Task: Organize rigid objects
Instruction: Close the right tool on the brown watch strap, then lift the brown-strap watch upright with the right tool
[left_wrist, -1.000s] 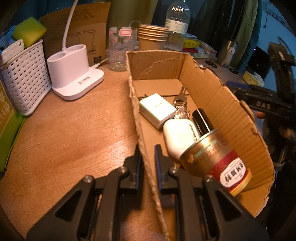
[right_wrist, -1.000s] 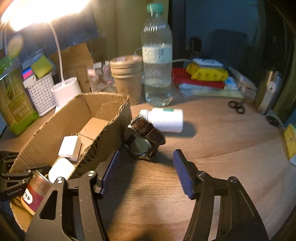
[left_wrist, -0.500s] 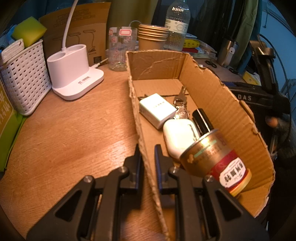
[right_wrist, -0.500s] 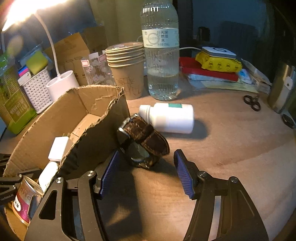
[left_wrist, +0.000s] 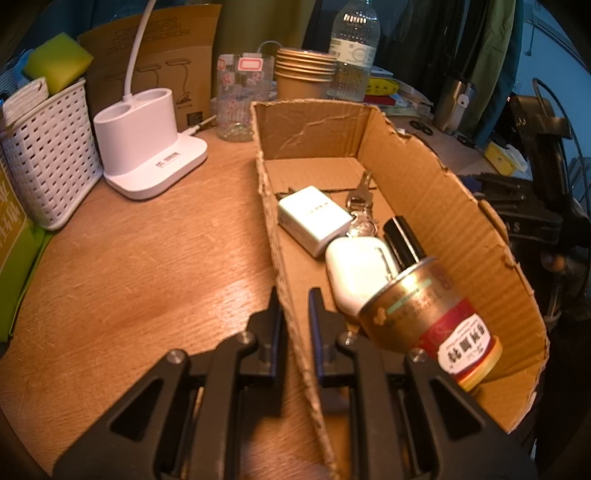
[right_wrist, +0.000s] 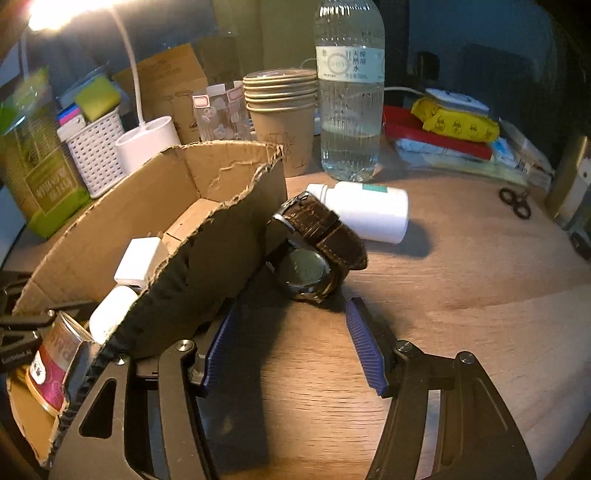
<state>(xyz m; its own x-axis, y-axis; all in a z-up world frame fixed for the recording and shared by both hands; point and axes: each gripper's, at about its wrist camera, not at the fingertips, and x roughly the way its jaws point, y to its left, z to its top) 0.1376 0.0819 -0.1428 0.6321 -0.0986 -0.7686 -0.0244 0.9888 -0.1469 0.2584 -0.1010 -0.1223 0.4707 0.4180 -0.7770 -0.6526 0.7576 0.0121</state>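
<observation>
The left gripper is clamped on the near wall of the cardboard box. The right gripper has its jaws apart, low in the frame, just short of the watch on the table.

The left wrist view looks forward and steeply down along the left gripper, very near the tabletop, straddling the box's near wall and facing down its length toward the lamp base and bottle at the back. The right wrist view looks down along the right gripper from the box's other side — close to the watch. Both views share the box, its can, the cups, the bottle and the basket.
</observation>
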